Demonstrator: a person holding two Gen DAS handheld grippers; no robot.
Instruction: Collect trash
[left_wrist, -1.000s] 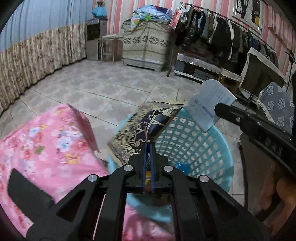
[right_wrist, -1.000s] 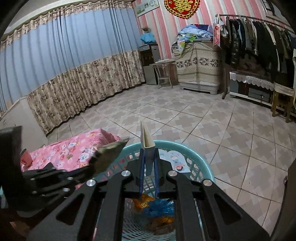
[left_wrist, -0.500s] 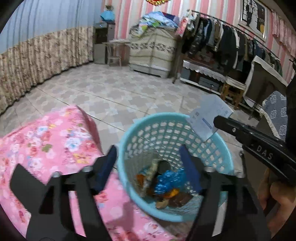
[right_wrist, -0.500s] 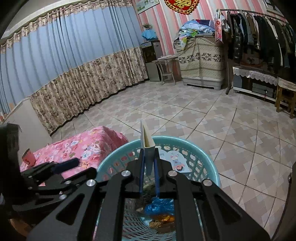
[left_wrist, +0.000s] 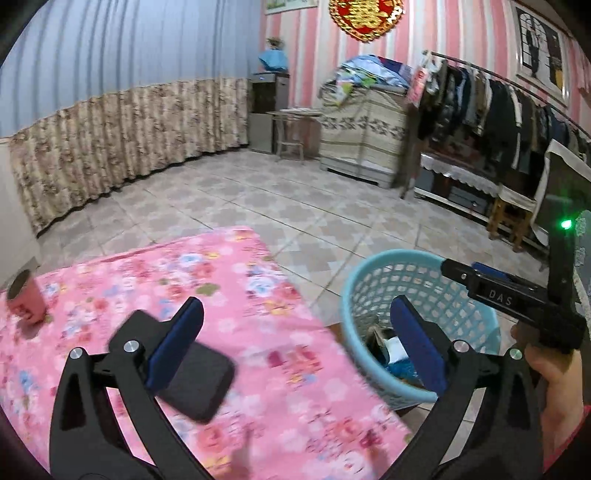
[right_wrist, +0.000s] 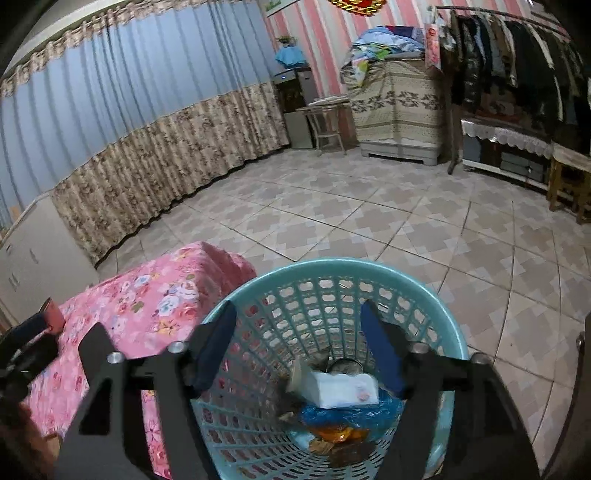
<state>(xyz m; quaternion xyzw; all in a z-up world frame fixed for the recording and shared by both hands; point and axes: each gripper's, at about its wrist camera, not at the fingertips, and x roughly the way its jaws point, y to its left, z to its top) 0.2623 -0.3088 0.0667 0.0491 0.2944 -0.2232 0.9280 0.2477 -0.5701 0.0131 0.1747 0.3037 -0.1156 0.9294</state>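
Both our tongs are opening with nothing between the pads. Right gripper (right_wrist: 295, 347) hangs over the blue basket (right_wrist: 448, 332), and the white paper box (right_wrist: 341, 389) lies just below it on the trash pile. Left gripper (left_wrist: 295, 347) is spread widest above the pink floral cloth (left_wrist: 258, 295), with the basket off to its right and a pink cup (left_wrist: 24, 302) far left.

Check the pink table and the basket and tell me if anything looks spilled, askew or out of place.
Nothing looks spilled. The trash sits inside the blue basket, with a white box lying on top. On the pink tablecloth a pink cup stands upright near the far left edge, and a dark flat thing, too blurred to name, lies in front.
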